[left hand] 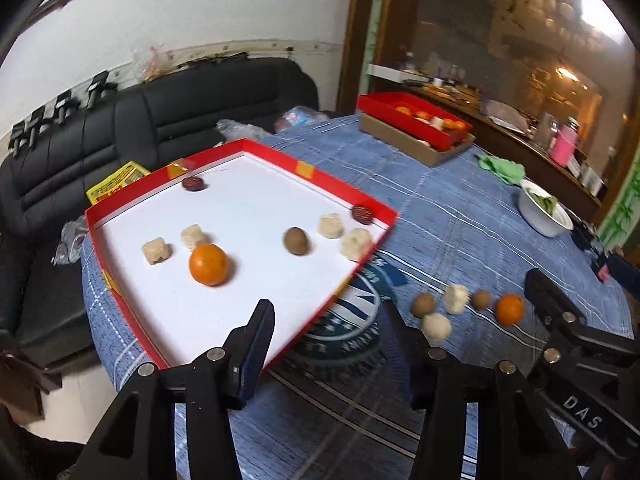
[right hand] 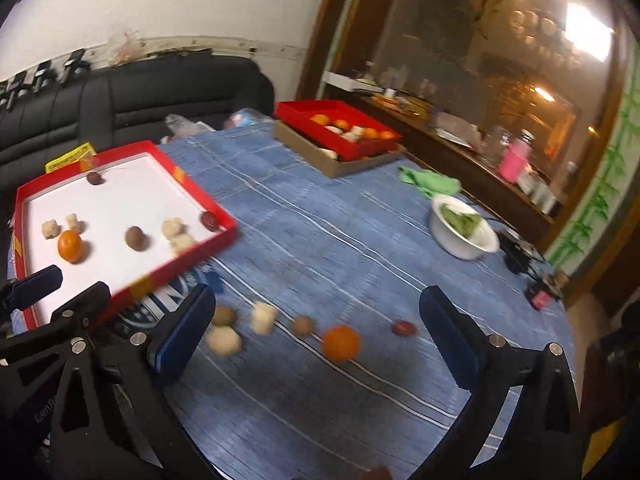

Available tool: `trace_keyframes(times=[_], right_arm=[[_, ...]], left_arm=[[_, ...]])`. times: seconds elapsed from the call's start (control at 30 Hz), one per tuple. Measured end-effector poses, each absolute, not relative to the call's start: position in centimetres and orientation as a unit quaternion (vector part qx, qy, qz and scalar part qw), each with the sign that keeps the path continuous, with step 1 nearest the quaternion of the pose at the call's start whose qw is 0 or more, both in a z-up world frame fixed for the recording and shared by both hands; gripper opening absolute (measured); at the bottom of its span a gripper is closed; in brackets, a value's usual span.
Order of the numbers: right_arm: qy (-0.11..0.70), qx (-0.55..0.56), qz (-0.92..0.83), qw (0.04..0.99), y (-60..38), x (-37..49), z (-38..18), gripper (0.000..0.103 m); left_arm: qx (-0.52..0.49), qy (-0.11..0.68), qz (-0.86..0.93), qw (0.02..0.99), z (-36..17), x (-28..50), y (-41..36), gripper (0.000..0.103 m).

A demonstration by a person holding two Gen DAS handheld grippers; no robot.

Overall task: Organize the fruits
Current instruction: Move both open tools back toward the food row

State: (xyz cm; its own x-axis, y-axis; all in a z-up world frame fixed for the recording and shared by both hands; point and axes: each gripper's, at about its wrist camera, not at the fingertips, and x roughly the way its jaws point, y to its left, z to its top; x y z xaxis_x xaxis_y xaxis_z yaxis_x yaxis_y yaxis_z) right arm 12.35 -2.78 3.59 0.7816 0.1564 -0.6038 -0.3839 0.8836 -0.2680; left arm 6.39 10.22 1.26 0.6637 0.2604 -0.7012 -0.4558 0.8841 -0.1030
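Holding an orange [left hand: 208, 264] and dates, red tray [left hand: 120, 209] sits.

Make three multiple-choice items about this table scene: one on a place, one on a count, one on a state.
1. Where is the white bowl?
A. in the near tray
B. on the blue tablecloth, right of the near tray
C. on the sofa

2. How many oranges lie in the near tray?
A. one
B. three
C. none

3. How is the right tool?
A. shut on an orange
B. shut, empty
C. open, holding nothing

Answers:
1 B: the bowl stands on the cloth, apart from the tray.
2 A: a single orange lies on the white floor.
3 C: its fingers stand wide apart above the loose fruits.
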Motion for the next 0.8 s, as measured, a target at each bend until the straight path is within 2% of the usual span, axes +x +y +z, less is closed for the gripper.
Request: trace_keyframes(times=[0.37, 0.8], right_arm=[[0.282, -0.180, 0.080, 0.939, -8.8, 10.8, 5.0, 0.103], [0.304, -0.155, 0.064, 0.938, -12.5, 10.7, 4.1, 0.103]], left_arm=[[-0.099, 0.356, 0.163, 0.915, 2.0, 6.1, 5.7, 0.052], [-0.066, 0.369, 0.137, 0.917, 1.6, 6.7, 2.0, 0.053]])
